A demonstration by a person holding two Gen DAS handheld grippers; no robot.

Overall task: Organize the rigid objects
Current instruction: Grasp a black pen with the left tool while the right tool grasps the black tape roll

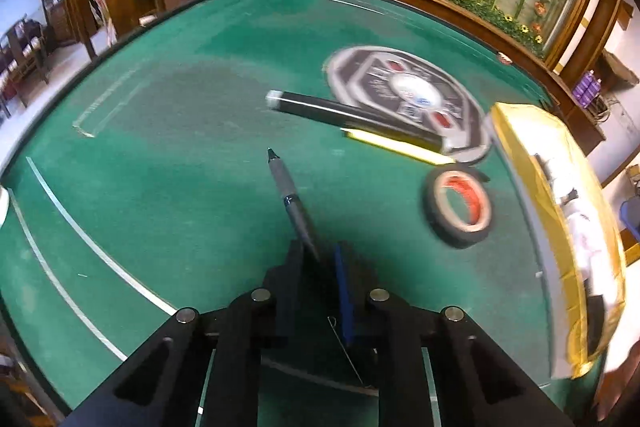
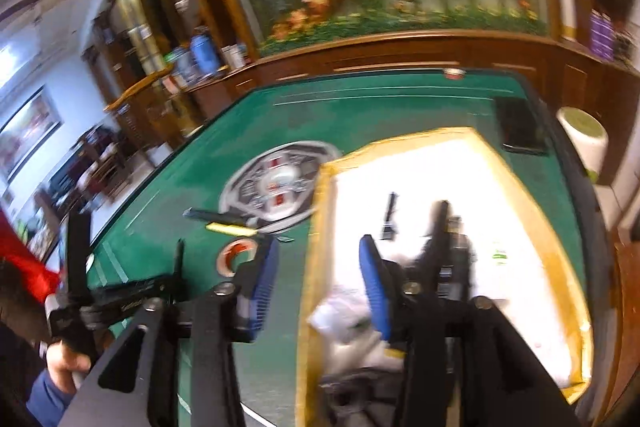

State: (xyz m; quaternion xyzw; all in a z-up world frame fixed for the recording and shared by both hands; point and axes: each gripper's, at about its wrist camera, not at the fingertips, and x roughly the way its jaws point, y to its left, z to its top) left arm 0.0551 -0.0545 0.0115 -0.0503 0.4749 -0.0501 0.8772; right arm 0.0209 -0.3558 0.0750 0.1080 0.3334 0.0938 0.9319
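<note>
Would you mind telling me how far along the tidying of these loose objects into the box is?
Done: a few dark items already lie in the yellow-rimmed box, too blurred to name. In hand: the left gripper is shut on a grey pen; the right gripper is open with nothing between its jaws. Left: the tape roll, black bar and yellow stick are on the green table.

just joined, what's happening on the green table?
A person is sorting loose items into a yellow-rimmed box with a set of tongs in each hand. The left tongs are shut on a grey pen, its tip pointing out over the felt table. The right tongs stand open with nothing between them, over the box's near edge. A tape roll, a black stick and a yellow strip lie outside the box.
</note>
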